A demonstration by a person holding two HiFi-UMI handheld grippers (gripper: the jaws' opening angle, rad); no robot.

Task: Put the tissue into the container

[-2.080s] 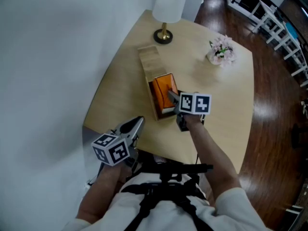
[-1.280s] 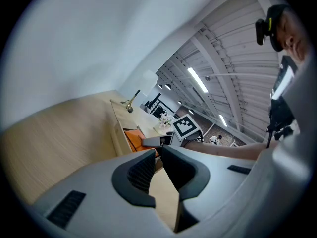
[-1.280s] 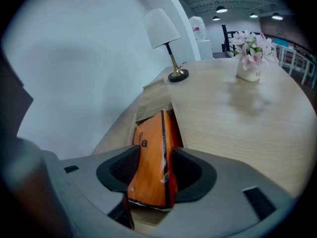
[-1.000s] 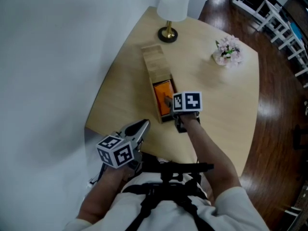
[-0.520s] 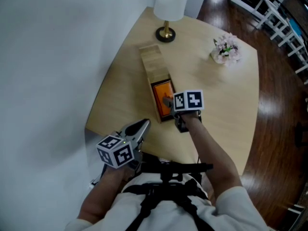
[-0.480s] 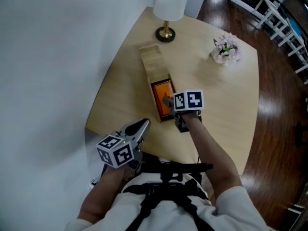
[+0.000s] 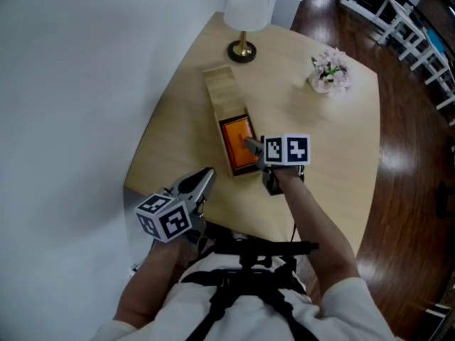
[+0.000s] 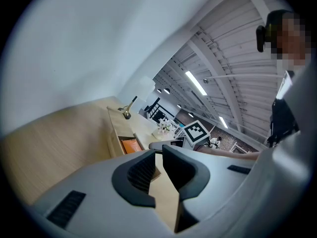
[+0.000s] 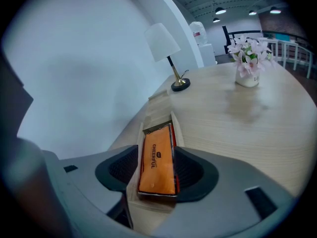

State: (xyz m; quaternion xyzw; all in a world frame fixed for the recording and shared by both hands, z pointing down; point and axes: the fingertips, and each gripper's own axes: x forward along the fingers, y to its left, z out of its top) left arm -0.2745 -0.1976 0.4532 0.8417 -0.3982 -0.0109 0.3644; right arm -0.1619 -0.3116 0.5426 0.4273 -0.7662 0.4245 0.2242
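Orange tissue pack [image 9: 157, 175] looks light, squashy, slick-wrapped. The right gripper [image 9: 158, 156] clamps its long sides, with the container [image 7: 219, 91] stretching toward 11 o'clock. The left gripper [image 8: 159, 150] is barely apart, empty.

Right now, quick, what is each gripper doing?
Left gripper: a little open, empty.
Right gripper: closed on the orange tissue pack.
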